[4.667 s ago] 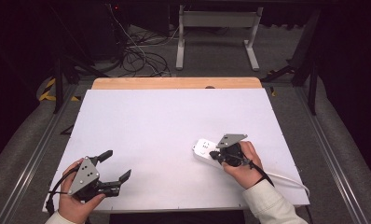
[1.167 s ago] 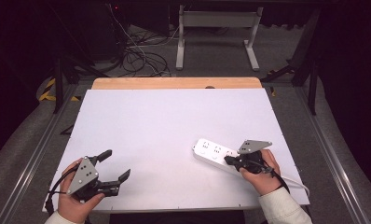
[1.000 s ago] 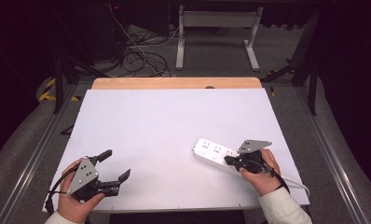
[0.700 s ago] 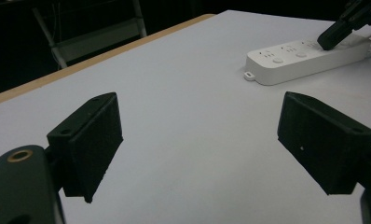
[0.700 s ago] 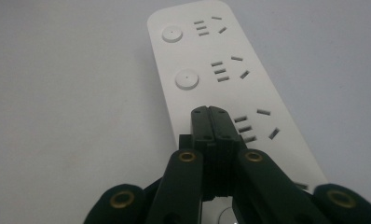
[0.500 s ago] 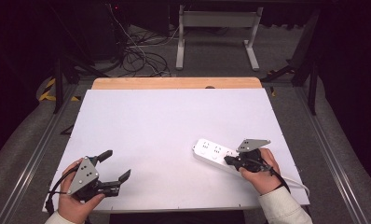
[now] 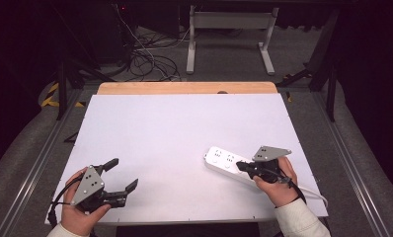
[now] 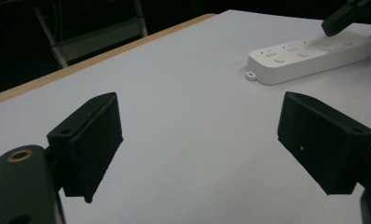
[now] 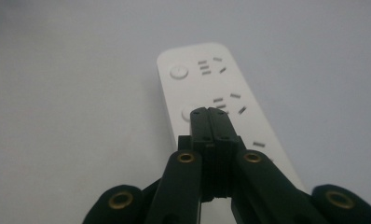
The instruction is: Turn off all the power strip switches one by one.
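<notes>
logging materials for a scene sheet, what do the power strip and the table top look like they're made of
The power strip: likely smooth white moulded plastic, judging by its rounded corners, even sheen, and moulded slots and buttons. The table top: a matte white surface, perhaps laminate or a cover sheet, which I cannot tell; the bare far edge looks like light wood.

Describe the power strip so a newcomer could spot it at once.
Start at the white table and look to its near right part. There a long white power strip lies flat, its cord running toward the table's right edge, with the shut right tool over it. It is the table's one loose object.
</notes>
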Demonstrator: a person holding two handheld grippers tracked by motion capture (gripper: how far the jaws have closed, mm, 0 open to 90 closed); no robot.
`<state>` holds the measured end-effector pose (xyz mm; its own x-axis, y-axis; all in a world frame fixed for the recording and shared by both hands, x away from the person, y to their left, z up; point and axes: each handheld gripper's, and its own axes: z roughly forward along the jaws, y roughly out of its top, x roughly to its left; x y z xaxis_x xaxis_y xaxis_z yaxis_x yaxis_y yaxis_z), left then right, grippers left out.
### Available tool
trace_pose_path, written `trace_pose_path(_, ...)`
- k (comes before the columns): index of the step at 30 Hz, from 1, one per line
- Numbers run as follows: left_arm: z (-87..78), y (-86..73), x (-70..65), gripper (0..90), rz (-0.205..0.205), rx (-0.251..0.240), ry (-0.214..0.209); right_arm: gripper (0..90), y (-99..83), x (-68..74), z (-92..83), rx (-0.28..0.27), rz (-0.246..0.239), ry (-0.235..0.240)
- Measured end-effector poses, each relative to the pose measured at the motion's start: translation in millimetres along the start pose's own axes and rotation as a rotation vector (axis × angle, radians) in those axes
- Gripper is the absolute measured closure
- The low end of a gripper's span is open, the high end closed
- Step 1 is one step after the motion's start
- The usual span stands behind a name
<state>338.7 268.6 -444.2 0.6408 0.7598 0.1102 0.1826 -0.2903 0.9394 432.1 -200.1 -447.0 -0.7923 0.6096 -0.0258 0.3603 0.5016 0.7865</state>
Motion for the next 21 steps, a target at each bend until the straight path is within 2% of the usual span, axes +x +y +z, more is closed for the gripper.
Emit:
trace_pose_path(1,0.0,0.1,-0.1,14.3,0.0,0.0,0.0,90.0,2.9,1.2,-4.8,-0.027,-0.008,-0.013)
trace_pose_path(2,-0.2,0.4,0.5,14.3,0.011,0.0,0.003,90.0,3.4,1.3,-6.0,-0.031,-0.009,-0.012)
trace_pose_path(12,-0.9,0.5,-0.4,14.3,0.003,0.0,0.0,90.0,4.2,3.3,-11.4,-0.046,-0.012,-0.01)
trace_pose_path(14,-0.7,0.5,0.2,14.3,0.008,0.0,0.0,90.0,4.1,2.4,-14.3,-0.044,-0.009,-0.016)
trace_pose_path(17,-1.0,0.5,-0.3,14.3,0.003,-0.001,0.001,90.0,1.4,0.1,-19.8,-0.025,-0.017,-0.056)
trace_pose_path(21,-0.9,0.6,-0.2,14.3,0.001,-0.002,0.001,90.0,-8.1,-3.9,-28.1,-0.021,0.006,-0.066)
